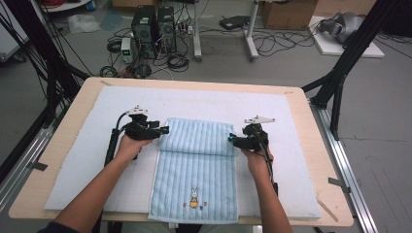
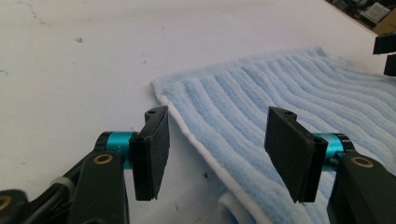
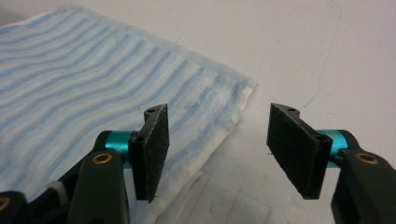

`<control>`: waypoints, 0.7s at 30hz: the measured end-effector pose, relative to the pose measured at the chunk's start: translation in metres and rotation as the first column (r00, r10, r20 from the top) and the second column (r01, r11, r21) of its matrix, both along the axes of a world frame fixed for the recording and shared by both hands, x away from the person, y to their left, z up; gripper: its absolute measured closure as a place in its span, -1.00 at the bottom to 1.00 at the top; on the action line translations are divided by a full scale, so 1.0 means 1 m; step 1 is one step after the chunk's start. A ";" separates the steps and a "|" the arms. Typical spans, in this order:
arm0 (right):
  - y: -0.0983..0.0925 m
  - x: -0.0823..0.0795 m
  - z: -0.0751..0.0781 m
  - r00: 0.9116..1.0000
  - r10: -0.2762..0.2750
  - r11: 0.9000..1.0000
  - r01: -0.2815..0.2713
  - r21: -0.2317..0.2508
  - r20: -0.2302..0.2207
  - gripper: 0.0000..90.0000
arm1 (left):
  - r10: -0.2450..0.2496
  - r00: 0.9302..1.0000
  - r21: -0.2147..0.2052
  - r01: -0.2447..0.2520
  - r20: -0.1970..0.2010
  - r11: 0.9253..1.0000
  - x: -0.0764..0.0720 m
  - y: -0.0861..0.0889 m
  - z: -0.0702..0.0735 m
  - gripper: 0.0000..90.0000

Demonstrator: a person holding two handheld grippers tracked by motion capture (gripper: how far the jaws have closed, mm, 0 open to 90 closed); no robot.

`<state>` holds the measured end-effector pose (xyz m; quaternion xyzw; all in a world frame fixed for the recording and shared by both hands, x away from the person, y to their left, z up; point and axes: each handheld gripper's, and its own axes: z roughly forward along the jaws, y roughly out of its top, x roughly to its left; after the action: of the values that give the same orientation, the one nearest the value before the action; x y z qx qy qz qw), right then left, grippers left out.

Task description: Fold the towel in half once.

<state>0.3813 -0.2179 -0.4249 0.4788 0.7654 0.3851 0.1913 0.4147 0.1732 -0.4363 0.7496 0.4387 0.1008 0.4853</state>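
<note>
High view: one light-blue towel [image 1: 195, 170], its far part folded back, lies from mid-worktop [image 1: 311, 145] to the near edge (a rabbit motif near that edge), between two tools, left tool [image 1: 163, 130] and right tool [image 1: 232, 140], at its fold corners. Left gripper view: jaws apart over the towel's edge, pressing nothing. Right gripper view: jaws likewise apart at a corner.

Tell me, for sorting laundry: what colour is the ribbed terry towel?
Light blue ribbed terry towel, white-edged; clearest in the high view.

Grey floor [image 1: 291, 63], tangled cables [image 1: 175, 60], two computer towers [image 1: 154, 29], cardboard box [image 1: 286, 13], black frame legs [image 1: 340, 73], wooden table [image 1: 77, 104].
</note>
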 end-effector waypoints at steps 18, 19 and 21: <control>0.034 0.029 -0.009 0.994 0.091 0.984 -0.099 -0.150 -0.055 0.92 | -0.055 0.998 0.049 0.053 0.038 0.997 0.005 -0.012 -0.006 0.95; 0.032 0.028 -0.006 0.995 0.091 0.986 -0.096 -0.135 -0.041 0.92 | -0.054 0.997 0.031 0.052 0.050 0.998 0.004 -0.009 -0.003 0.95; 0.029 0.025 0.000 0.996 0.092 0.991 -0.093 -0.099 -0.020 0.92 | -0.058 0.996 -0.009 0.058 0.063 0.998 0.001 -0.005 0.004 0.95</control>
<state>0.4063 -0.1887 -0.4252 0.4355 0.8066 0.3511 0.1910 0.4160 0.1680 -0.4323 0.7558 0.4018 0.1079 0.5057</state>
